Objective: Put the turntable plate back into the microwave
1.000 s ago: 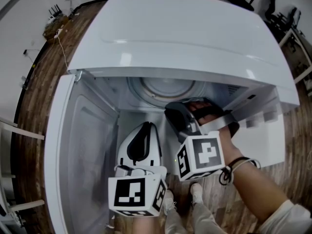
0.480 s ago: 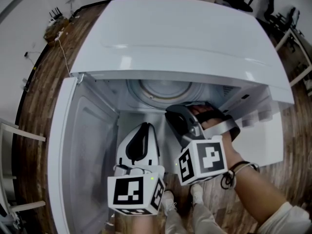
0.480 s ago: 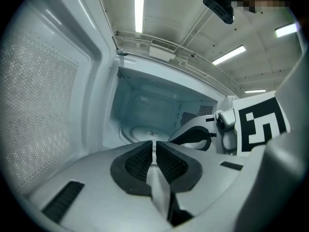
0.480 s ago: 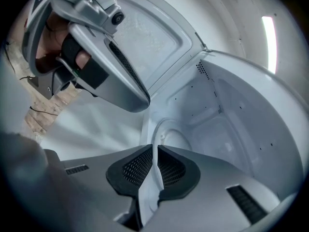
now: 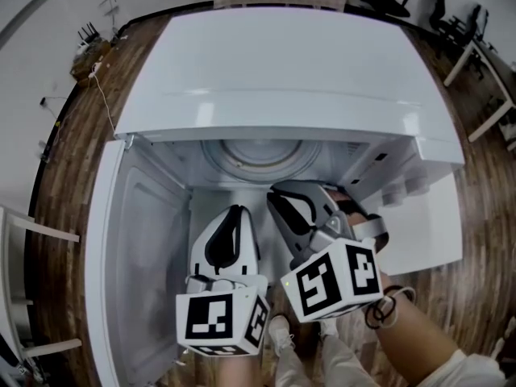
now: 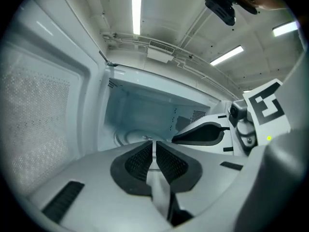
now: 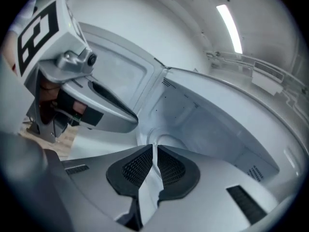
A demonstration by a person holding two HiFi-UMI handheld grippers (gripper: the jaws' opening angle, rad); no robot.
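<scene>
The glass turntable plate (image 5: 262,153) lies flat on the floor of the open white microwave (image 5: 282,63); it also shows as a round rim in the left gripper view (image 6: 126,137) and the right gripper view (image 7: 166,140). My left gripper (image 5: 234,214) is at the mouth of the cavity, shut, with nothing between its pads (image 6: 154,146). Beside it on the right, my right gripper (image 5: 274,193) is tilted and also shut on nothing (image 7: 154,151). Neither gripper touches the plate.
The microwave door (image 5: 141,248) stands swung open at the left. The control panel (image 5: 411,192) is at the right of the opening. A wooden floor (image 5: 56,176) surrounds the microwave, and chairs stand at the far right.
My right gripper has drawn back from the cavity, risen and rolled, so its marker cube now faces differently. The left gripper rose slightly. The plate stays in place.
</scene>
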